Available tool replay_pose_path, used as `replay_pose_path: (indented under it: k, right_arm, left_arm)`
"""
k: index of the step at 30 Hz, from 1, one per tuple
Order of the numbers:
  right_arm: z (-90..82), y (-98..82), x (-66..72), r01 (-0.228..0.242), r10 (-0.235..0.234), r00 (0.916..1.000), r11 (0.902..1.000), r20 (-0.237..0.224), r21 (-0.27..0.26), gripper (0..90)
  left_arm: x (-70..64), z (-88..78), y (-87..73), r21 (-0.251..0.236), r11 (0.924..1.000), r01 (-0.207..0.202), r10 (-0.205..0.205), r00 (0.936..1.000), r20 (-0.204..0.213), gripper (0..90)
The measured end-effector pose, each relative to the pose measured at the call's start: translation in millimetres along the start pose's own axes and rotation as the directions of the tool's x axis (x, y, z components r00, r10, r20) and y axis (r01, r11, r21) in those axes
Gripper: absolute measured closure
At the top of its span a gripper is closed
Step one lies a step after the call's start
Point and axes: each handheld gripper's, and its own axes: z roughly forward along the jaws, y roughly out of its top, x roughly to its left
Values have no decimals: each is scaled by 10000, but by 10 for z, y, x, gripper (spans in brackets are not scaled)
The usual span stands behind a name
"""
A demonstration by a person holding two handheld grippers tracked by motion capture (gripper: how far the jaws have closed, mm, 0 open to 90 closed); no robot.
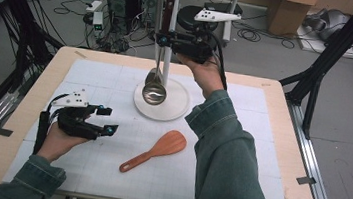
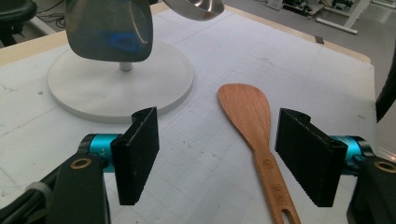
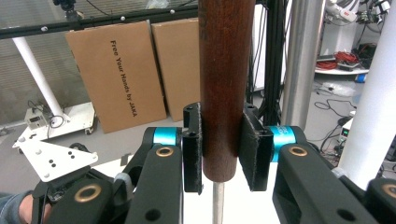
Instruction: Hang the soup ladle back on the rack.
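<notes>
Ladle work is in hand at the white stand in the middle of the table. The right gripper is raised beside the stand's upright pole, and its jaws are clamped on the ladle's dark wooden handle; in the right gripper view the two black pads press against either side of that handle near its lower end, with the thin metal shank running down below. The ladle hangs upright, its shiny bowl low over the stand's round base, and I cannot tell whether bowl and base touch. A second steel utensil hangs just beside it.

The left gripper rests low over the white mat at the left side, jaws standing apart with nothing between them. A wooden spatula lies flat on the mat in front of the stand, near that gripper but apart from it, blade toward the stand.
</notes>
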Motion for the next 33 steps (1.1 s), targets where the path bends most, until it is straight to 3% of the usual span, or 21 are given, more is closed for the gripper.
replay_pose_path:
  k: [33]
  right_arm:
    - [7, 99, -78, -29, 26, 9995, 10000, 323, 87, 733]
  left_arm:
    - [5, -21, 4, 2, 10000, 29, -29, 10000, 27, 310]
